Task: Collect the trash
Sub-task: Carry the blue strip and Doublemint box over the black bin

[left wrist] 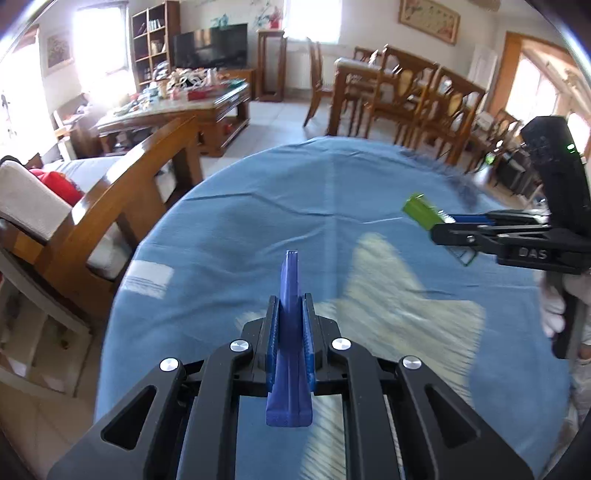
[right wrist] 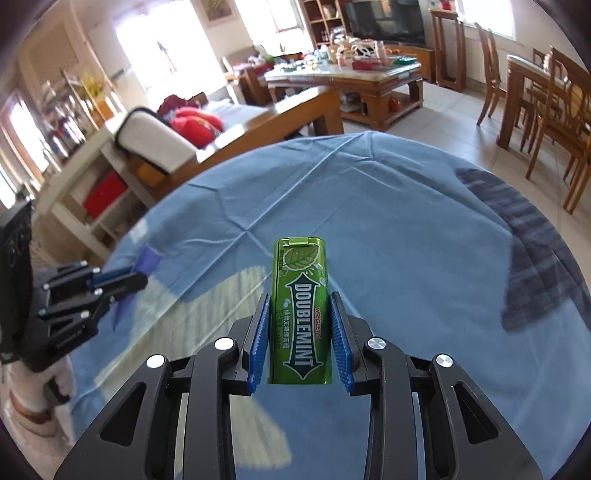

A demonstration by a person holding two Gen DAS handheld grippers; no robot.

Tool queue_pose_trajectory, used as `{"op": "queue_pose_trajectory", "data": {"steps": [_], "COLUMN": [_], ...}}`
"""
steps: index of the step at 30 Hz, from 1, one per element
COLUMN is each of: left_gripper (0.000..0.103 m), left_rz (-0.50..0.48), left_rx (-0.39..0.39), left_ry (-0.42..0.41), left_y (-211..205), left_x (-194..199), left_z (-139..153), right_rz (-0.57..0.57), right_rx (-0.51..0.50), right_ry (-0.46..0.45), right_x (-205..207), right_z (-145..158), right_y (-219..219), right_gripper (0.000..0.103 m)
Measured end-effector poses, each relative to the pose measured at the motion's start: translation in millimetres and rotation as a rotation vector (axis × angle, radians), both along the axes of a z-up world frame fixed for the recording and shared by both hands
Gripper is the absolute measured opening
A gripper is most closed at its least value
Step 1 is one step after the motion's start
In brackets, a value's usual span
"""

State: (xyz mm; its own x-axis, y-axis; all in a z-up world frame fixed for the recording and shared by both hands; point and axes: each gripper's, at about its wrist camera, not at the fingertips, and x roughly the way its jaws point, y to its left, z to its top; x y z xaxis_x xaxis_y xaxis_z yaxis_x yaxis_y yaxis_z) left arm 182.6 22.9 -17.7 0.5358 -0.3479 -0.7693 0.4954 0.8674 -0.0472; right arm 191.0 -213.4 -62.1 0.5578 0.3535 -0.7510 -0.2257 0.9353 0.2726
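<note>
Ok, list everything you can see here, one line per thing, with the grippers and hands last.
Gum box: one, green, Doublemint print, clamped between the right gripper's pads above the table.
Flat blue piece: one, blue, pinched edge-on in the left gripper.
Tablecloth: one, blue, creased, covering the round table.
Dark patch: one, dark checked, on the cloth's right side.
Coffee table: one, wooden, cluttered, behind.
Television: one, black, far wall.
Dining chairs: several, wooden, right of the room.
Red cushion: one, on the bench.
Left gripper: black, blue pads, shut.
Right gripper: black, blue pads.
Gloved hand: white, holding the right gripper.
</note>
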Motion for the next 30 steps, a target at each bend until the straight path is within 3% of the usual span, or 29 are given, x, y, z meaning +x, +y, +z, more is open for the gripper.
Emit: {"op": "queue_pose_trajectory", "data": {"steps": [9,14,19,30], "left_gripper": [0.013,0.013,0.013,0.013], "left_rz": [-0.155,-0.265,-0.399,-0.647], "left_rx": [-0.106,-0.147,-0.209,-0.207], "left_ry": [-0.068,-0.094,-0.083,-0.014], "left_y": [-63,-117,-183,-313], "left_x": [-68,-107,-145,-209], "left_z": [37,46,46,12], "right_rz": [-0.044,-0.122,-0.227,-0.475], "right_rx": [0.034,0.02,0.002,0.006], "right_ry": [-0.113,-0.158,-0.169,-0.133], "right_x": [-104,-177,-245,-372], "right_z": [53,69,65,31], "right_y": [-51,-109,-170,-300], "right_gripper": [0.031,0.031,0.031,0.031]}}
